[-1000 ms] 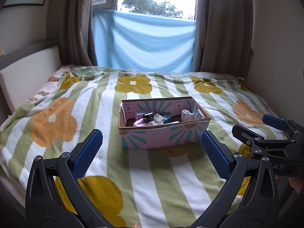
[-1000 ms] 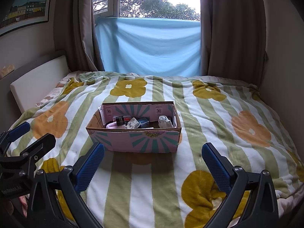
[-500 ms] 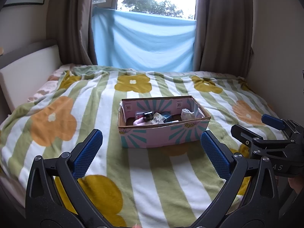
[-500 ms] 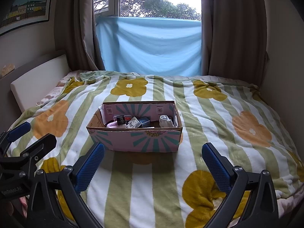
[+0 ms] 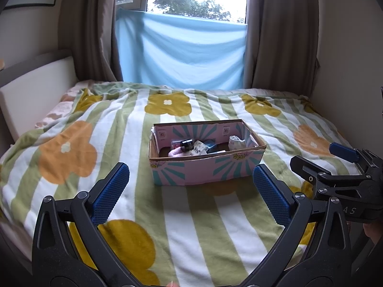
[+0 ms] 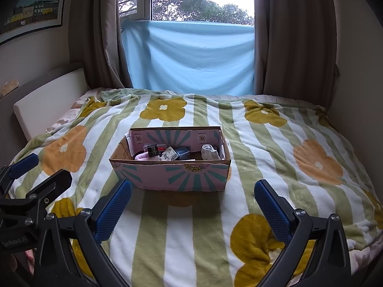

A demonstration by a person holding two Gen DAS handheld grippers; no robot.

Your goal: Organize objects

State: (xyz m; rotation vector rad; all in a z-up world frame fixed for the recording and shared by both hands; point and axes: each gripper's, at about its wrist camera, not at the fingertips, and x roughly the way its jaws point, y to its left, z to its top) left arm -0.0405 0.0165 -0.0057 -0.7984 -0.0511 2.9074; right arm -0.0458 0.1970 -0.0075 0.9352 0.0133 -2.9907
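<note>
Almost nothing had shifted over the last second: both grippers, left (image 5: 191, 189) and right (image 6: 192, 203), hovered wide open and empty (side by side) before the box (image 6: 171, 175), small items inside it on the blanket (image 6: 275, 148).

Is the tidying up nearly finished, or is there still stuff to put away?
Done: the small things, like a white sock, a dark jar and something pink, already sit inside the cardboard box on the blanket. In hand: nothing; the left gripper and right gripper are both open and empty. Left: no loose items show on the blanket, so it looks nearly finished.
</note>
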